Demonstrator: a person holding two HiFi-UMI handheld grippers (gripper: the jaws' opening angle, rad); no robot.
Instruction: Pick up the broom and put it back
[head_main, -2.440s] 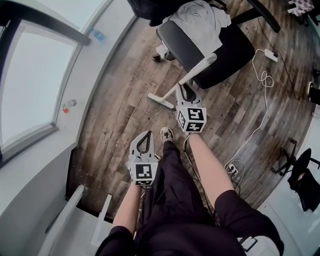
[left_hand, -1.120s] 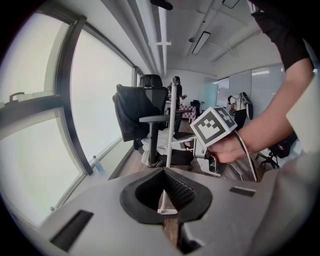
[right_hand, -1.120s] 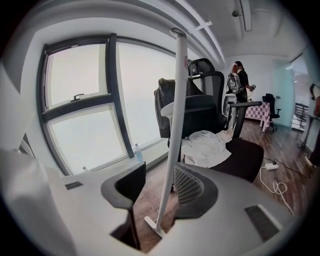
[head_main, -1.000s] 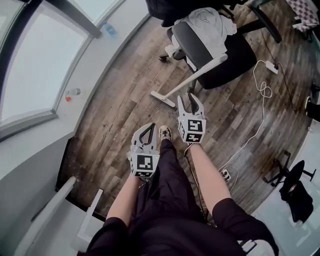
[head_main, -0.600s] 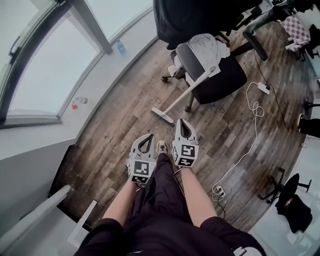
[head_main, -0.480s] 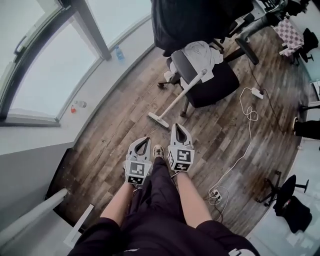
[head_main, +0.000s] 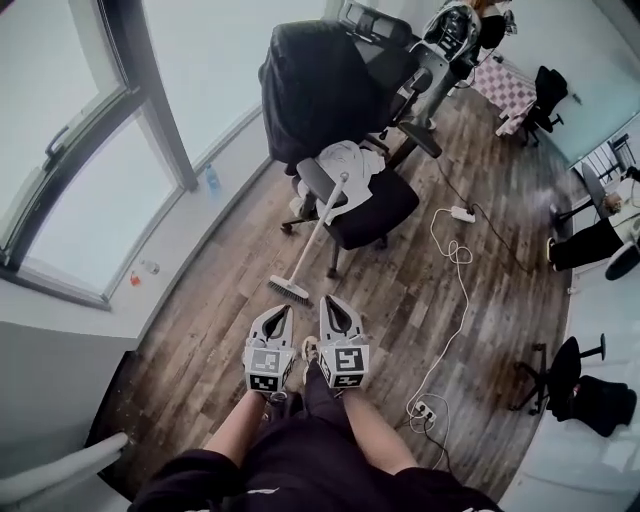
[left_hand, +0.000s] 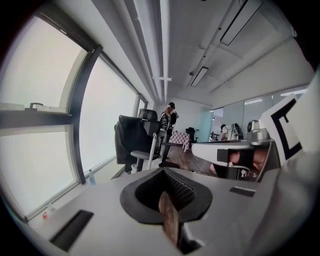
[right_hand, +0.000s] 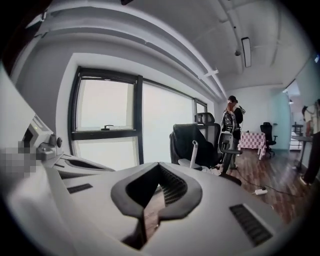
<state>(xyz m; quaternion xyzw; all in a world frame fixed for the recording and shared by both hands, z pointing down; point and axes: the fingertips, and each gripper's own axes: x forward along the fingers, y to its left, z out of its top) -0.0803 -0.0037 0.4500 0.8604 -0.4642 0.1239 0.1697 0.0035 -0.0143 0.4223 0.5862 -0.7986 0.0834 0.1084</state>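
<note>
The broom (head_main: 316, 228) has a white handle and a pale brush head (head_main: 288, 291). It leans with its top against the seat of a black office chair (head_main: 375, 205), the brush head on the wood floor. Both grippers hover side by side nearer to me than the brush head, touching nothing. The left gripper (head_main: 272, 312) is shut and empty, and so is the right gripper (head_main: 332, 301). In the left gripper view the broom handle (left_hand: 152, 145) stands far beyond the shut left gripper (left_hand: 163, 171). The right gripper view shows the handle (right_hand: 193, 150) past the closed right gripper (right_hand: 159, 165).
A dark jacket (head_main: 310, 95) hangs over the chair back and a white cloth (head_main: 352, 160) lies on the seat. A white cable with a power strip (head_main: 461, 214) trails over the floor at right. A bottle (head_main: 211, 180) stands on the window sill. More chairs stand further off.
Both grippers have risen and drawn close together, away from the broom. The right gripper's jaws went from open to shut. The broom stays leaning on the chair.
</note>
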